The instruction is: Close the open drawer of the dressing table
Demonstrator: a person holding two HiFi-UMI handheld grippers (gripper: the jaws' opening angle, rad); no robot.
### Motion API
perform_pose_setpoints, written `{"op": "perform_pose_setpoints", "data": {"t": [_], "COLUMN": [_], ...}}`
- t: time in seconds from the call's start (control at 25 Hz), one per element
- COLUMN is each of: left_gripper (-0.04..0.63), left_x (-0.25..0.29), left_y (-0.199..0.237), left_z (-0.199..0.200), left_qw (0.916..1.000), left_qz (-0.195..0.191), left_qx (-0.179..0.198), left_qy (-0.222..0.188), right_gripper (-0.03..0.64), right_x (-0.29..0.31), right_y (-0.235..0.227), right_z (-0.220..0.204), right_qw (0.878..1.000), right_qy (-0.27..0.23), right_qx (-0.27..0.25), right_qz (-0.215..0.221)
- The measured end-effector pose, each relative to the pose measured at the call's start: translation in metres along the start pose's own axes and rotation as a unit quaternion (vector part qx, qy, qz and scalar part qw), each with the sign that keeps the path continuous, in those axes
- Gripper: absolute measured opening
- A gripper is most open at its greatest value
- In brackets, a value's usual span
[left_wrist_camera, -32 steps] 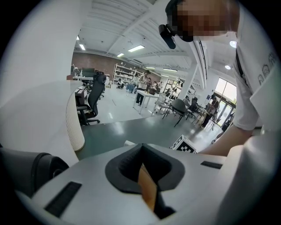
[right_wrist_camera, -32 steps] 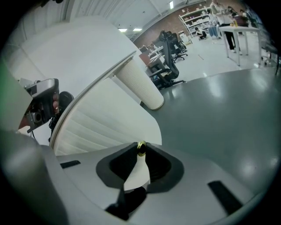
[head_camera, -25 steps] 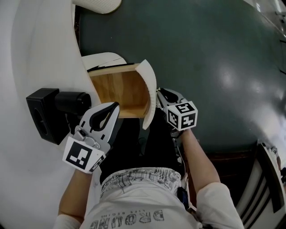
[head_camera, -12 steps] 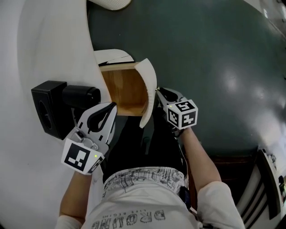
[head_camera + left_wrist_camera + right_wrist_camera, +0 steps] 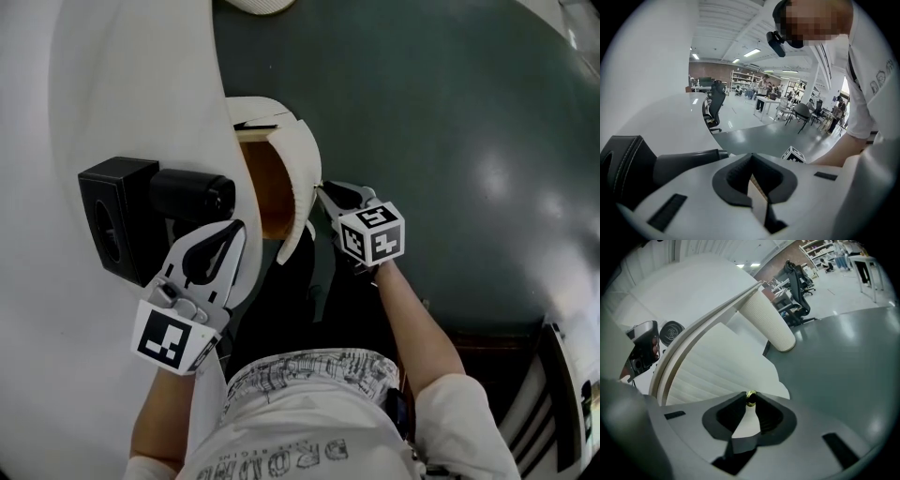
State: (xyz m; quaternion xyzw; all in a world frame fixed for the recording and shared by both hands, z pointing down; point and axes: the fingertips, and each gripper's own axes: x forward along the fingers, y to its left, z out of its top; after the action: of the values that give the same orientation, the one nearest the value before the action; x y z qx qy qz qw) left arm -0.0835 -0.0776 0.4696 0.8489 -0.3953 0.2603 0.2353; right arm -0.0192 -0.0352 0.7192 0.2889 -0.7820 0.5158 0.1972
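Pinching the small gold knob [image 5: 750,398] on the drawer [image 5: 267,183], the right gripper [image 5: 320,189] has its two tips set against either side of it. Its jaws have just been opening a little, with the knob between them. The left gripper [image 5: 238,226] hangs over the curved edge of the dressing table [image 5: 131,94] with its jaws pressed together on nothing; through the dark hollow behind their tips only a slip of the table edge and tan wood shows.

The one drawer sits under the tabletop's edge, pushed most of the way in, with a narrow stretch of it standing out. That part of the inside shows only bare, honey-coloured wood. The drawer front [image 5: 302,159] is a white panel that bows outward, and the right gripper view shows it ribbed with shallow flutes [image 5: 717,371]. The knob is round and shiny, the only one in sight.

The tabletop is smooth, matte white with a rounded outline. Two black things rest on it near the left gripper: a box [image 5: 117,220] with a round opening in its side, and a cylinder [image 5: 192,194] touching it. A fluted white cylinder [image 5: 768,319] stands beyond the drawer. The floor [image 5: 450,112] is dark green and glossy, with bright reflections.
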Motion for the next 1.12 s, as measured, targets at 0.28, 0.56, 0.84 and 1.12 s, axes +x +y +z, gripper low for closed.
{"op": "perform_pose_setpoints", "data": {"t": [0.28, 0.56, 0.84, 1.12], "left_gripper": [0.015, 0.015, 0.015, 0.015], "left_x": [-0.018, -0.040, -0.056, -0.068], "left_y": [0.010, 0.027, 0.036, 0.041], "left_z": [-0.001, 0.004, -0.001, -0.002], "left_qw": [0.9998, 0.9991, 0.9988, 0.9984], "left_qz": [0.014, 0.037, 0.045, 0.050], "left_qx": [-0.011, -0.011, -0.017, -0.021], "left_qy": [-0.004, -0.017, -0.012, -0.017], "right_gripper": [0.077, 0.080, 0.083, 0.083], "right_x": [0.023, 0.052, 0.079, 0.096], "right_y": [0.021, 0.040, 0.061, 0.078], "right_z": [0.003, 0.000, 0.001, 0.003], "right_qw": [1.000, 0.999, 0.997, 0.996], "right_qy": [0.015, 0.022, 0.027, 0.032], "right_qx": [-0.015, -0.023, -0.030, -0.039], "right_qz": [0.021, 0.042, 0.061, 0.071]}}
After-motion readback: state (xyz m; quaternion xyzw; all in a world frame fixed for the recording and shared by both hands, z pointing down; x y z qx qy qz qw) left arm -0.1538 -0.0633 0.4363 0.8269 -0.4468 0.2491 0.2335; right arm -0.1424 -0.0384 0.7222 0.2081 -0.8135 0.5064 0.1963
